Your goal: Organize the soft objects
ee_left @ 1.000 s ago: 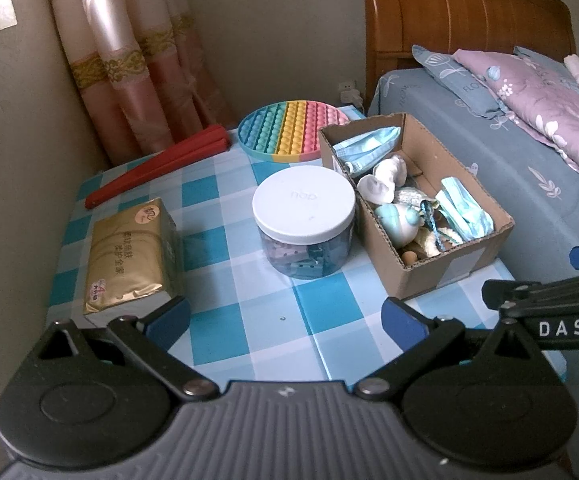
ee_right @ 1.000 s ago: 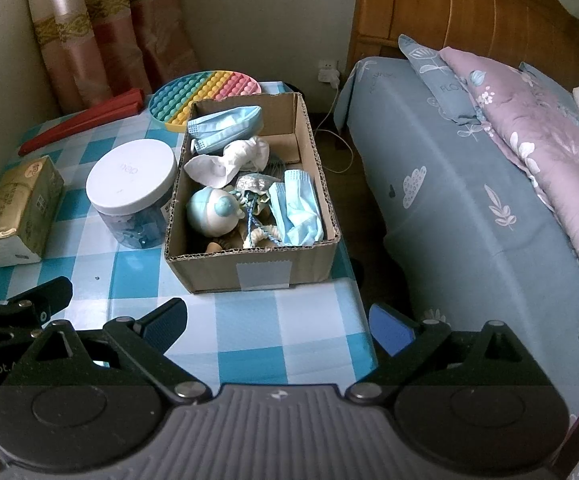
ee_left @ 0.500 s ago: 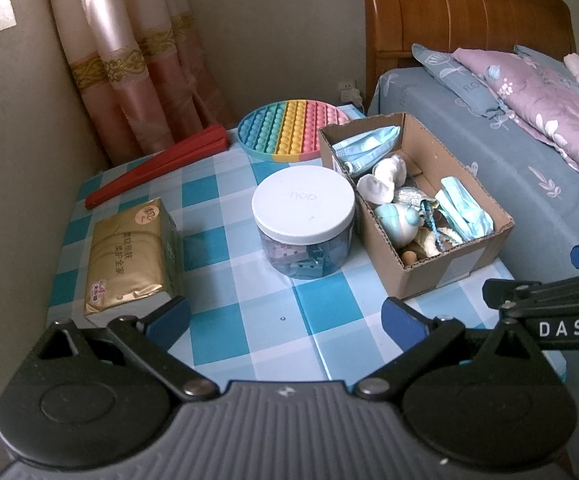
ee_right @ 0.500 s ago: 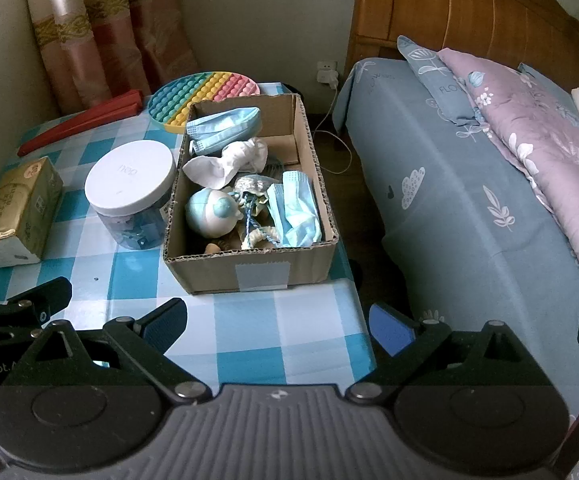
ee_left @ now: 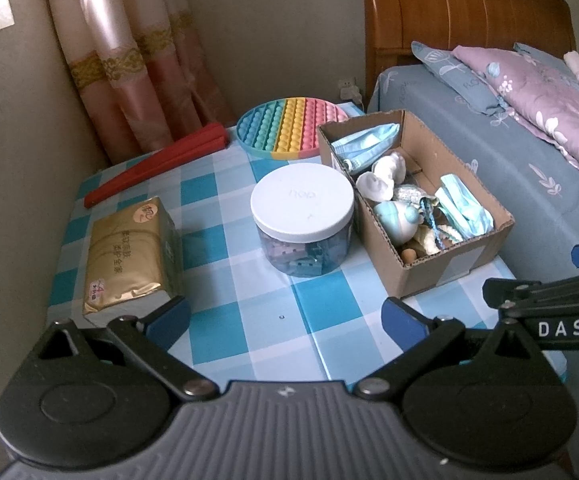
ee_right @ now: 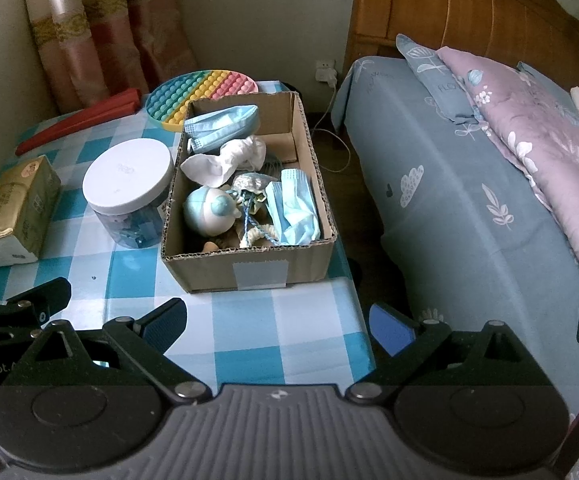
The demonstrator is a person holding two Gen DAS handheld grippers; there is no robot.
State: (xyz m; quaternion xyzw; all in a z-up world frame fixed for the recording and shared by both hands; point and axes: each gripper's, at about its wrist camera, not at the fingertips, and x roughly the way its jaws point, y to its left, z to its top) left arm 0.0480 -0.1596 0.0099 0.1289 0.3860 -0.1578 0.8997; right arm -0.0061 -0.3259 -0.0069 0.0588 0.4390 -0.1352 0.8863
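A cardboard box (ee_left: 421,276) (ee_right: 249,274) stands on the checked table (ee_left: 249,320) (ee_right: 249,332), filled with soft things: blue face masks (ee_right: 295,210) (ee_left: 463,210), a white crumpled cloth (ee_right: 225,158), a round blue-and-white plush (ee_right: 209,212) (ee_left: 395,222) and knotted cord. My left gripper (ee_left: 285,318) hovers open over the table's near edge, short of the jar. Right gripper (ee_right: 279,324) is open too, in front of the box, nothing between its fingers.
A white-lidded jar (ee_left: 303,222) (ee_right: 127,194) sits left of the box. A gold tissue pack (ee_left: 129,256), a red folded fan (ee_left: 157,168) and a rainbow pop mat (ee_left: 289,126) share the table. A bed (ee_right: 489,200) lies to the right; curtains (ee_left: 129,60) hang behind.
Both grippers stay open; the views shift only slightly, with the right one easing a little closer to the box.
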